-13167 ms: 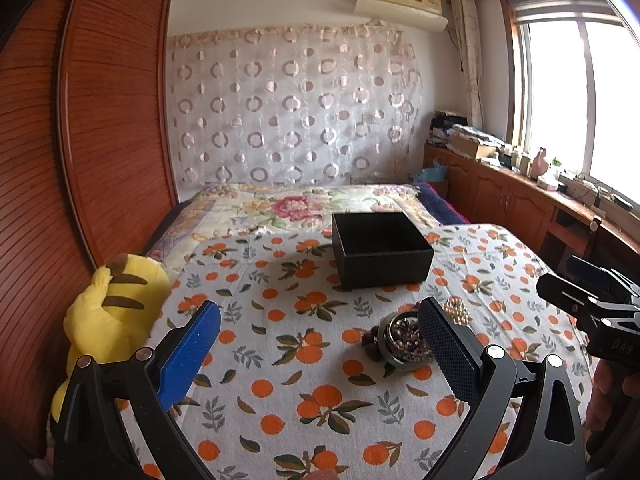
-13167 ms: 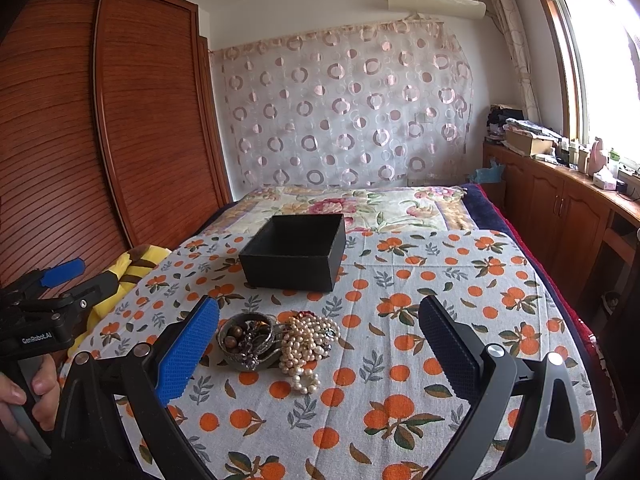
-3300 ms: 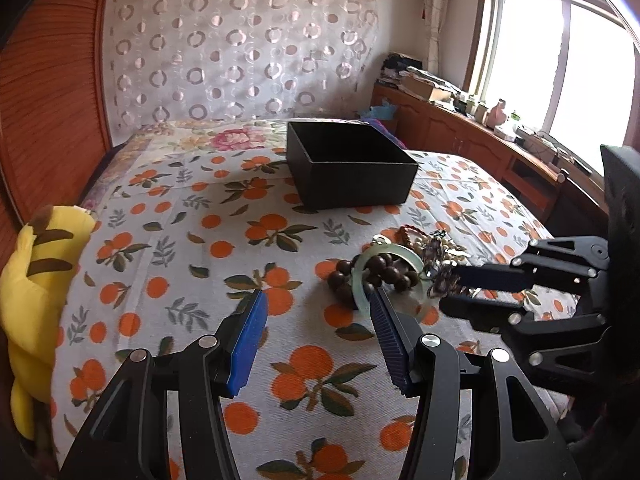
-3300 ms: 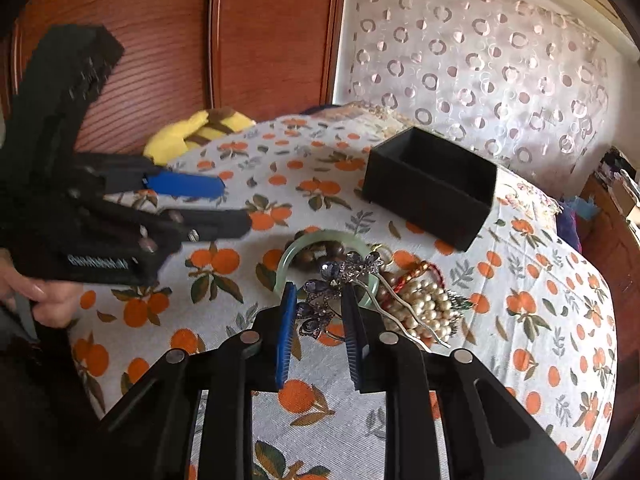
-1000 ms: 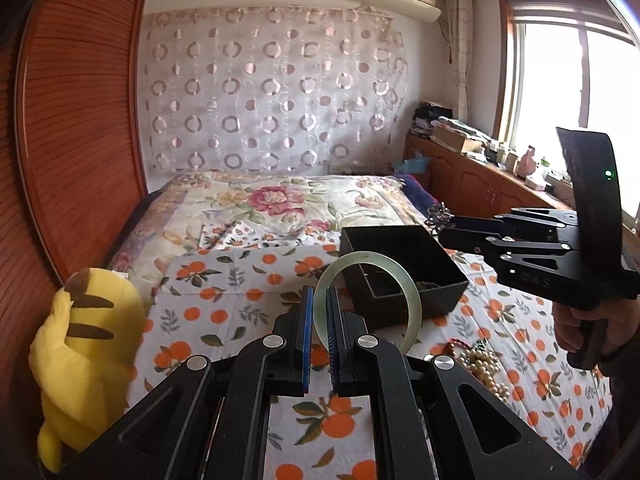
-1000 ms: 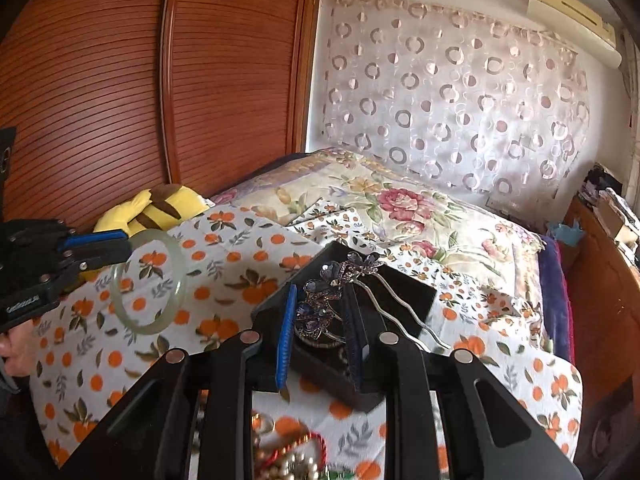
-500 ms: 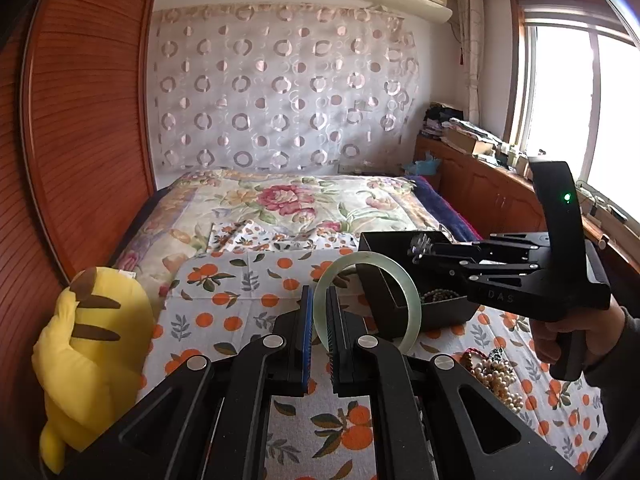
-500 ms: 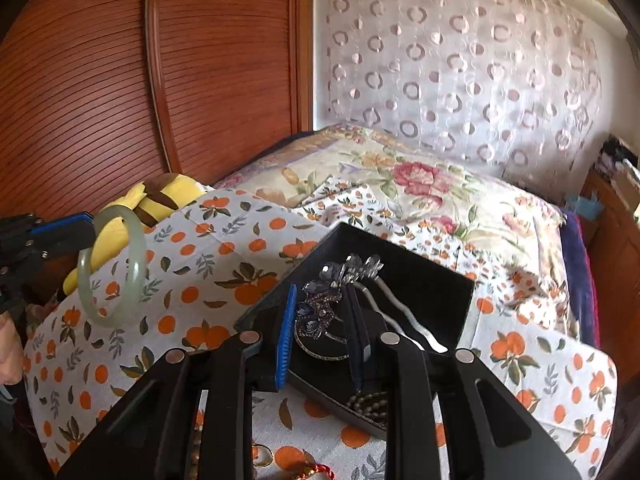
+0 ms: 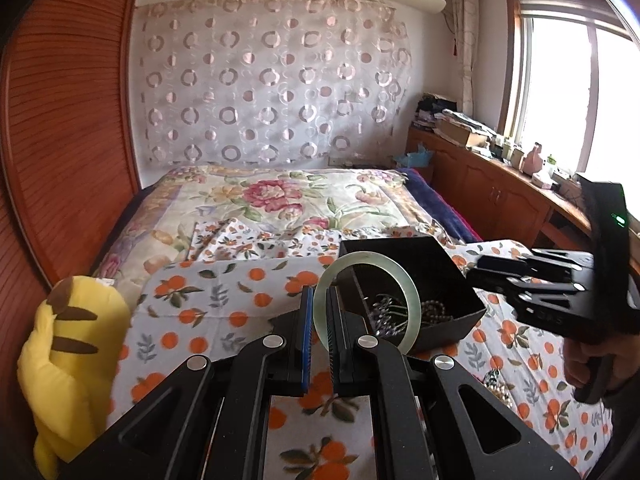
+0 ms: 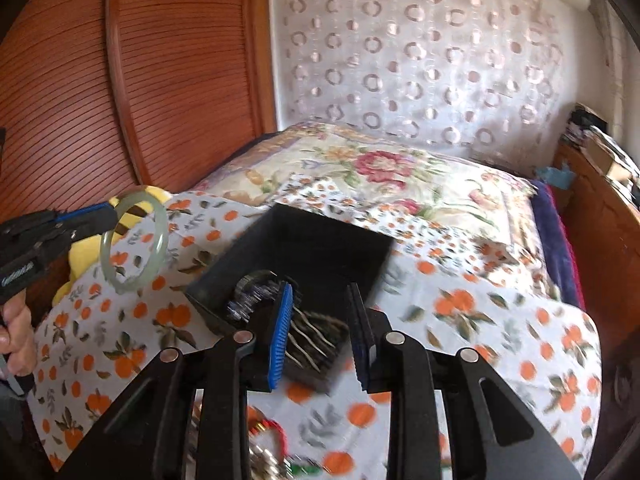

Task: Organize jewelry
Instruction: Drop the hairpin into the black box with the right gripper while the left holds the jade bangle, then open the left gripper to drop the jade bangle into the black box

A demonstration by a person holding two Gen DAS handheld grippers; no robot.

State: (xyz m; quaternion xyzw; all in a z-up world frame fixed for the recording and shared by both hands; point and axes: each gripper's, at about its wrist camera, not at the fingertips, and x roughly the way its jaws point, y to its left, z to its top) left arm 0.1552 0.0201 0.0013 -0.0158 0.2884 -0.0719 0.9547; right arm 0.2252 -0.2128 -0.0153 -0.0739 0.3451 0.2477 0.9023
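left wrist: gripper (image 9: 318, 322) clamps bangle (image 9: 366, 300) — above box (image 9: 420, 276).

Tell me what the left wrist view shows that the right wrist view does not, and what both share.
Only the left wrist view shows the window and the whole yellow plush toy. Only the right wrist view shows the right tongs open from behind, with red jewelry below. Both show the black box and the left tongs holding the green bangle.
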